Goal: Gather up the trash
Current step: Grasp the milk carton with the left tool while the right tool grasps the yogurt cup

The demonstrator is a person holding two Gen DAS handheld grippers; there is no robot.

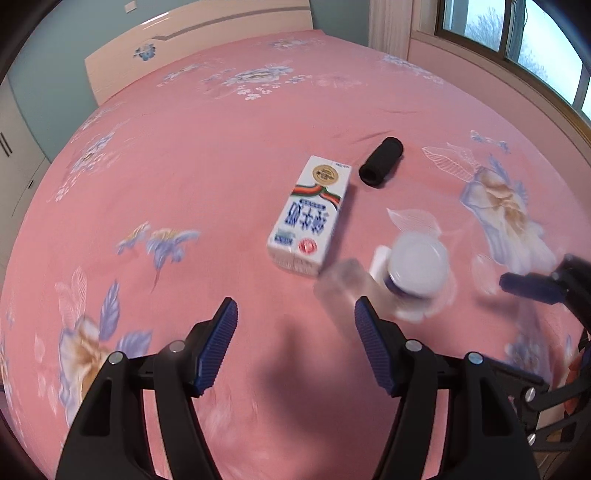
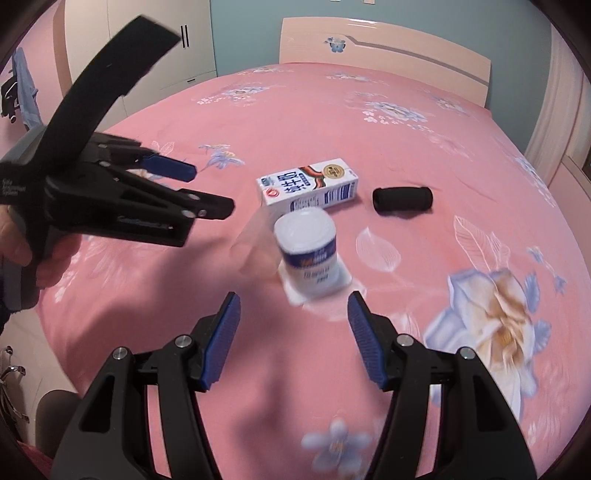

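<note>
A white milk carton (image 1: pixel 309 212) lies flat on the pink floral bed; it also shows in the right wrist view (image 2: pixel 308 184). A white yogurt cup (image 1: pixel 415 271) with a blue band, blurred, lies just in front of it, with a clear plastic piece beside it; in the right wrist view the cup (image 2: pixel 310 251) sits just ahead of my right gripper (image 2: pixel 293 332), which is open and empty. A black foam tube (image 1: pixel 380 162) lies beyond the carton, also in the right wrist view (image 2: pixel 402 199). My left gripper (image 1: pixel 295 336) is open and empty, near the cup's left.
The pink bed sheet (image 1: pixel 184 166) fills both views. A headboard (image 2: pixel 388 48) stands at the far end, a window (image 1: pixel 517 33) to the right, wardrobes (image 2: pixel 140 48) to the left. My left gripper (image 2: pixel 184 184) appears in the right wrist view, at left.
</note>
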